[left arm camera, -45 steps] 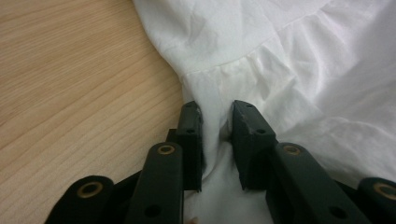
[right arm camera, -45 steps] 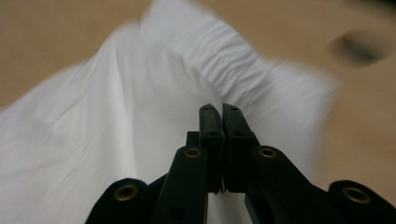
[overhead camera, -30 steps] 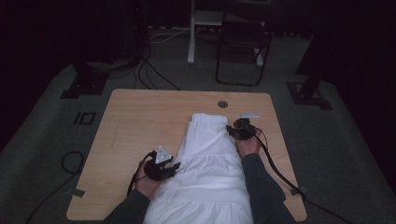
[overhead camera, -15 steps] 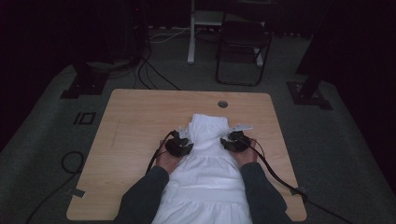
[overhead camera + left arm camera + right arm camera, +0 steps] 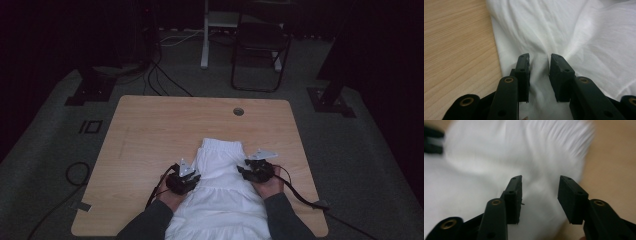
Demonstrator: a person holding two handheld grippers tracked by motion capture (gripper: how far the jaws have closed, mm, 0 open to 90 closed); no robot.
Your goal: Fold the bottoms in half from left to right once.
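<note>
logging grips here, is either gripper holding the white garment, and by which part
The left gripper pinches a raised fold near the left edge of the white garment. The right gripper stands open over the right edge, holding nothing.

We are viewing a dim room with a grey carpeted floor [image 5: 370, 165]. A wooden counter [image 5: 165, 135] with a round cable hole [image 5: 238, 111] is standing centrally. A dark folding chair [image 5: 260, 47], a white post [image 5: 205, 35] and black cables [image 5: 165, 75] are lying beyond it.
</note>
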